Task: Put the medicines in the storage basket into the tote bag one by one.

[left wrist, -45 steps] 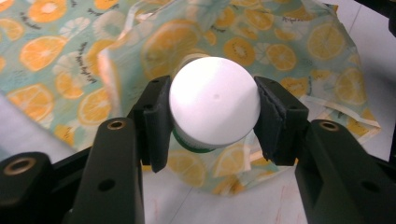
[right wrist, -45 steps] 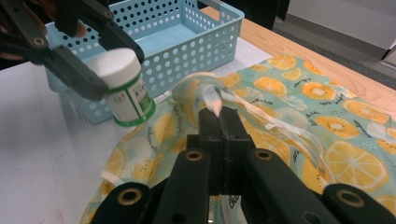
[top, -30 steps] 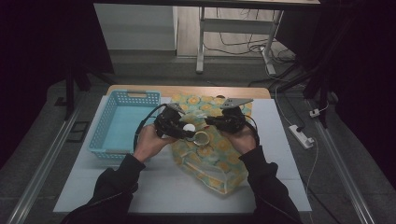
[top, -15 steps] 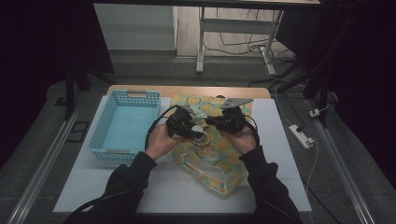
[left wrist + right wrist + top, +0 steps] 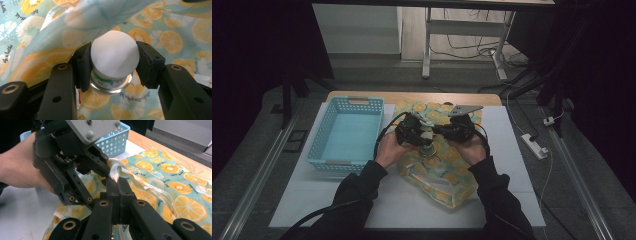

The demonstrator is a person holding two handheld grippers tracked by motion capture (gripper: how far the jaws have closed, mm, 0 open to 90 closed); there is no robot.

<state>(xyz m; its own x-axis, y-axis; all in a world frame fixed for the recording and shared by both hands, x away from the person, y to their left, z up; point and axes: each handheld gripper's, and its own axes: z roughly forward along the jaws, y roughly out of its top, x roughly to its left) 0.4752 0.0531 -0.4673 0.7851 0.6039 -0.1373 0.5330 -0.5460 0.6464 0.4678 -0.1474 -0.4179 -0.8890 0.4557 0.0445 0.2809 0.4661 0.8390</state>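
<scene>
A translucent bag (image 5: 447, 175) printed with orange and kiwi slices lies on the white table top. My left gripper (image 5: 424, 139) is shut on a small clear bottle (image 5: 113, 75) with a white cap (image 5: 115, 56) and a green label. It holds the bottle just over the bag's mouth, whose fabric (image 5: 175, 37) lies right behind it. My right gripper (image 5: 119, 183) is shut on the bag's whitish handle strip (image 5: 113, 171) and lifts that edge. The left gripper (image 5: 70, 160) stands close in front of it, almost touching.
A light blue perforated basket (image 5: 347, 101) stands at the left of the bag, with nothing in it. Bare white surface (image 5: 512, 150) lies at the right of the bag. A power strip (image 5: 534, 146) lies on the floor beyond the table's right edge.
My left gripper has carried the bottle to the right and down, up to the bag's mouth beside the right gripper. The right gripper has kept still on the handle.
</scene>
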